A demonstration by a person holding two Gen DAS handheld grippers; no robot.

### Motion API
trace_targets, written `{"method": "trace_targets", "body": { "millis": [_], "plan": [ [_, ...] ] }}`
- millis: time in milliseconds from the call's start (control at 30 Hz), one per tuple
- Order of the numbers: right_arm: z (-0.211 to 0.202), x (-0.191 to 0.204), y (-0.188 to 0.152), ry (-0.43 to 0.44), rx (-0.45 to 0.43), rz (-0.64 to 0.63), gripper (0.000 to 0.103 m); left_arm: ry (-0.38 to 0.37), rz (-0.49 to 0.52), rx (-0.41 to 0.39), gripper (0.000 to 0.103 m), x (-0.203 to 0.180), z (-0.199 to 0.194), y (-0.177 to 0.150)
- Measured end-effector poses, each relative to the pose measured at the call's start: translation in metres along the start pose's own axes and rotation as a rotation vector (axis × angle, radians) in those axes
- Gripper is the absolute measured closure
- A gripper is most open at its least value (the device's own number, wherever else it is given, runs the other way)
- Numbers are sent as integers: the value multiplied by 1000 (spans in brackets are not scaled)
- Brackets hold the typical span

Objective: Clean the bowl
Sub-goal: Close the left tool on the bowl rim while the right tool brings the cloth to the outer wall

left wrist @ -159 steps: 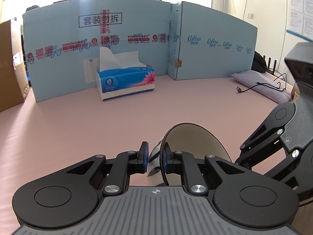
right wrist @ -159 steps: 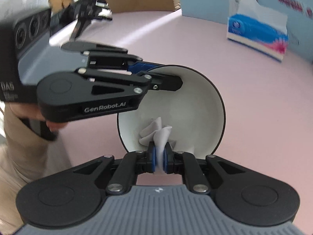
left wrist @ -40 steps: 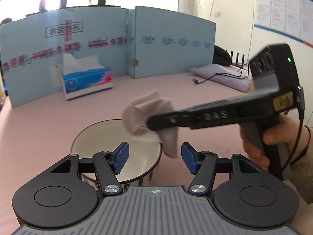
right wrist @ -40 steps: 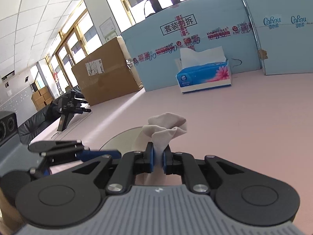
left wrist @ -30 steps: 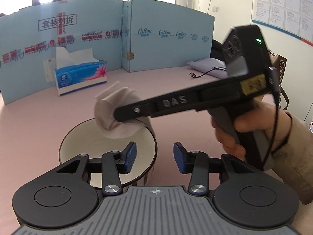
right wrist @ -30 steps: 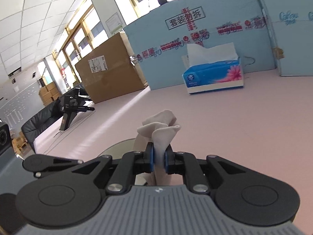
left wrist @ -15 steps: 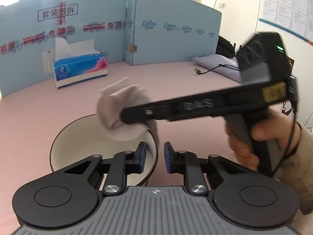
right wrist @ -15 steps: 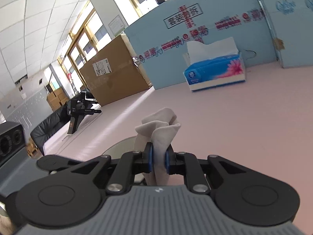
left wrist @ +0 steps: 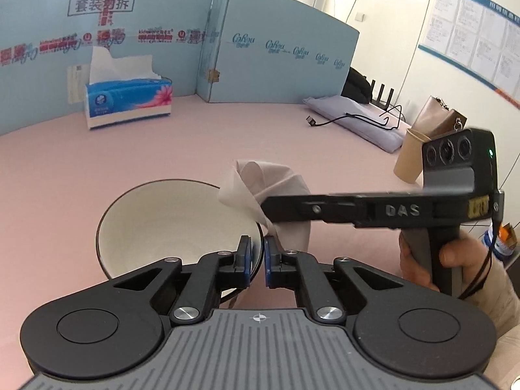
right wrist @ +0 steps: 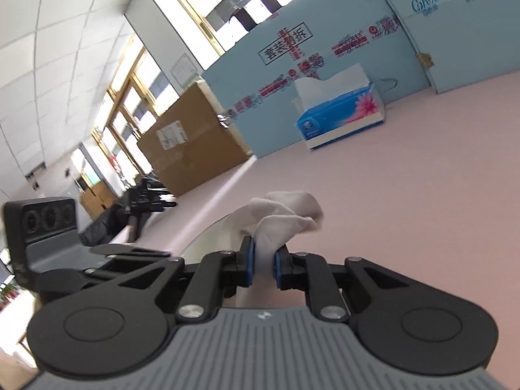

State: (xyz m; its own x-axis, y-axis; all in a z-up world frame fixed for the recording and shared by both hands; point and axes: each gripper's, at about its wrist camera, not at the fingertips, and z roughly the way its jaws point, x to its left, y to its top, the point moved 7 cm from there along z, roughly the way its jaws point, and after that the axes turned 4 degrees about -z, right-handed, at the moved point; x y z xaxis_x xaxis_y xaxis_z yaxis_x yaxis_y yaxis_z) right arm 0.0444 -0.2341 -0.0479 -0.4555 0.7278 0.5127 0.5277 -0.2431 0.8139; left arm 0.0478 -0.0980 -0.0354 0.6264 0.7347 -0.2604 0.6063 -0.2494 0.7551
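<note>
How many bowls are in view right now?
1. The bowl sits on the pink table, with the left gripper clamped on its near rim. In the right wrist view only a sliver of it shows behind the tissue.

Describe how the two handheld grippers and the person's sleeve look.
Both the left gripper and right gripper are black, with blue pads, silver pivot screws and ribbed grey bodies. The right one shows raised "DAS" lettering, three round lenses, a green light, a black cable. The sleeve is beige.
</note>
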Motion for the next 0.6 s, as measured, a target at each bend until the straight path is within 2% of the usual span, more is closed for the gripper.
{"method": "trace_targets", "body": {
  "millis": [167,300,467,600],
  "plan": [
    [4,-5,-2,-30,-11,40,88,12,17,11,92,-4,0,0],
    [4,-10,4,-50,-25,46,88,84,89,8,86,-12,6,2],
    [-4,-12,9,-74,-42,19,88,117,123,29,88,-16,18,0],
    [-9,-24,11,-136,-52,21,88,128,131,32,88,-17,18,-2]
  ]
}}
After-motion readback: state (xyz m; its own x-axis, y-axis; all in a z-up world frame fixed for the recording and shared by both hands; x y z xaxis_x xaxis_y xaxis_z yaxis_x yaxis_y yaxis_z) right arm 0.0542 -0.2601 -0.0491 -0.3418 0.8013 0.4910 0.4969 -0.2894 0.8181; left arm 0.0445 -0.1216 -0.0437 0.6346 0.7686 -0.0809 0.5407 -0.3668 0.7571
